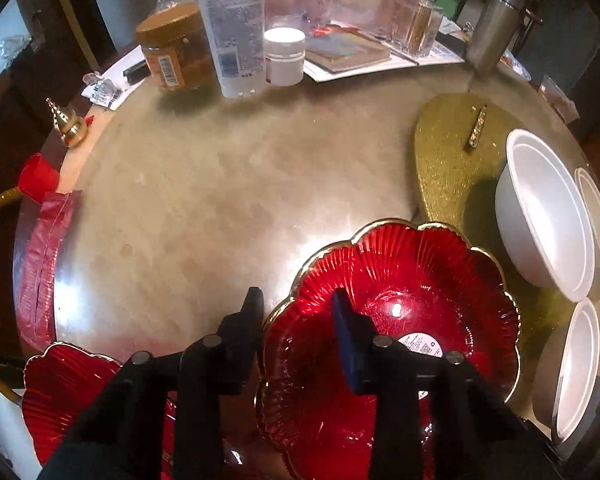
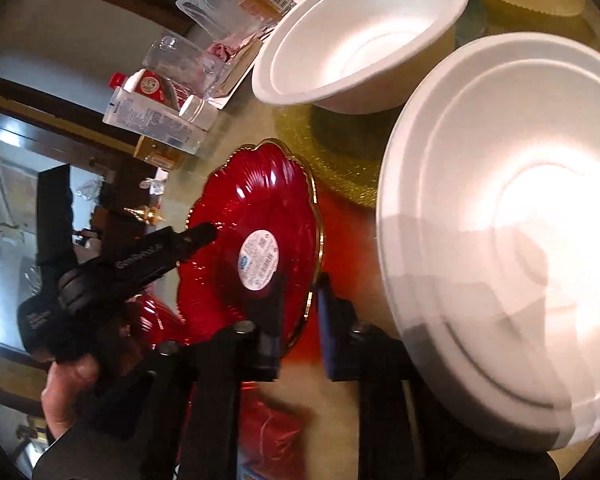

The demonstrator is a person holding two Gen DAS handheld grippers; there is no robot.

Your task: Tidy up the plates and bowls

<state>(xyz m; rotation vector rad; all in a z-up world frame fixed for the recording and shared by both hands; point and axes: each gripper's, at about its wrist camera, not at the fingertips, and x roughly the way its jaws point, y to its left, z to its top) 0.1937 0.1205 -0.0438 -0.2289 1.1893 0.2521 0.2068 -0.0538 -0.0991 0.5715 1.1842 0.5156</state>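
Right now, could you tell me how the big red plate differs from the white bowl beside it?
The red plate is shallow, glossy and ribbed, with a scalloped gold rim; the white bowl is deep, matte and plain-rimmed. The plate carries a round sticker; the bowl shows none. Both stand upright and empty on the table.

My left camera looks steeply down from close above the round metal bench (image 1: 220, 200). My right camera sits lower, rolled sideways, nearly against a white foam bowl (image 2: 520, 240). Both views share the scalloped red glass plate with a gilt rim (image 1: 400, 320) (image 2: 256, 240).
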